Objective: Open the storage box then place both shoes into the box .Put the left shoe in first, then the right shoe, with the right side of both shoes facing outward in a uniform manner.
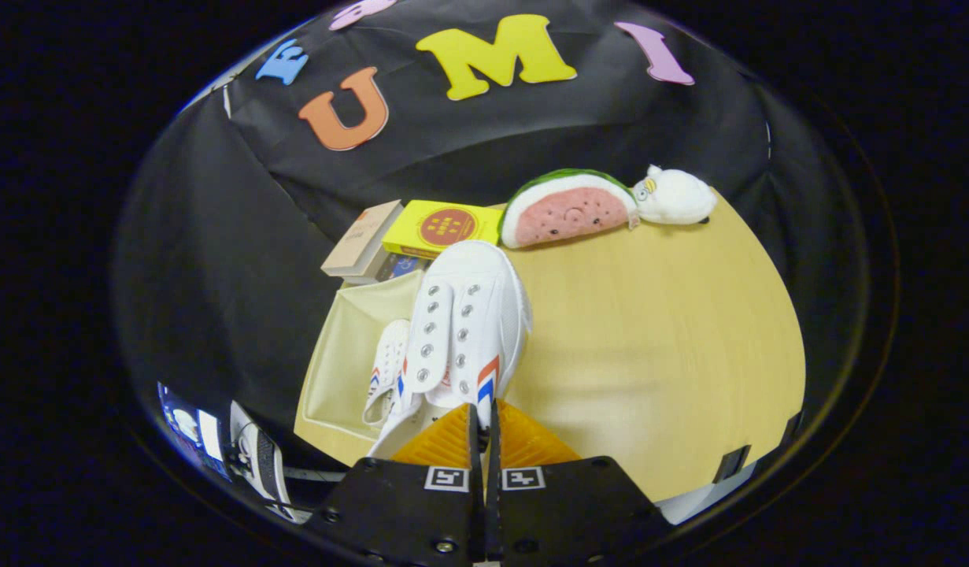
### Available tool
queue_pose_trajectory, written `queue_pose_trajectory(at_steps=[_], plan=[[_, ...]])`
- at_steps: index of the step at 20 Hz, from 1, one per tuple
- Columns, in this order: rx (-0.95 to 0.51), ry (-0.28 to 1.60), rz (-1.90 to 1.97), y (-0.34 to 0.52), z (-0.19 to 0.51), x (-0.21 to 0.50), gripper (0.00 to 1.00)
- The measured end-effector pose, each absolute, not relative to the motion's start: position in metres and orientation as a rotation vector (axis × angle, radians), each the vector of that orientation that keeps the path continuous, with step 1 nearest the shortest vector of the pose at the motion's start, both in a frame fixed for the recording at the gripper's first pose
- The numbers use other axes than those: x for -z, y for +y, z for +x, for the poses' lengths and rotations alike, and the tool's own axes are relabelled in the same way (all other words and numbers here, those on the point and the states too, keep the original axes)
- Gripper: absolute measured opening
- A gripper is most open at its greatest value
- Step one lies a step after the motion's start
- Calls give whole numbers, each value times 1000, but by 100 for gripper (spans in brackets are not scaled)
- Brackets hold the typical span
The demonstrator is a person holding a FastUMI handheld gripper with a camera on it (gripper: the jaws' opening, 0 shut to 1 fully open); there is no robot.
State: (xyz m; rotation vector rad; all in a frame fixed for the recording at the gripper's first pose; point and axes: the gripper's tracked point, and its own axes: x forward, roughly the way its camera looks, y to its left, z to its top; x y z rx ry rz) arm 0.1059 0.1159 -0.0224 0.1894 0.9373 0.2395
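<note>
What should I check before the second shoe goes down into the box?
1. Box open: ok. The storage box has no lid over it.
2. First shoe inside: ok. The smaller-looking shoe lies in the box.
3. Grip: ok. The gripper has its jaws shut on the held shoe at its heel end.
4. Held shoe over the box: not ok. It hangs over the box's near edge and partly over the table.
5. Which shoe is left or right: cannot tell.
6. Nearby clutter: ok. The books and watermelon toy lie beyond the box.
</note>
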Motion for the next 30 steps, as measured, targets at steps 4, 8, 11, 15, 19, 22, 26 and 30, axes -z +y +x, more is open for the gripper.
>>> queue_pose_trajectory(at_steps=[4,8,11,15,19,22,26,30], plan=[[-284,925,155,180,116,30,0],[-287,912,116,222,136,47,1],[-252,902,91,238,145,61,1],[-208,882,56,245,149,77,1],[-198,863,52,248,151,81,1],[-186,869,33,247,154,86,2],[-195,835,-34,249,152,93,2],[-249,786,30,255,148,82,27]])
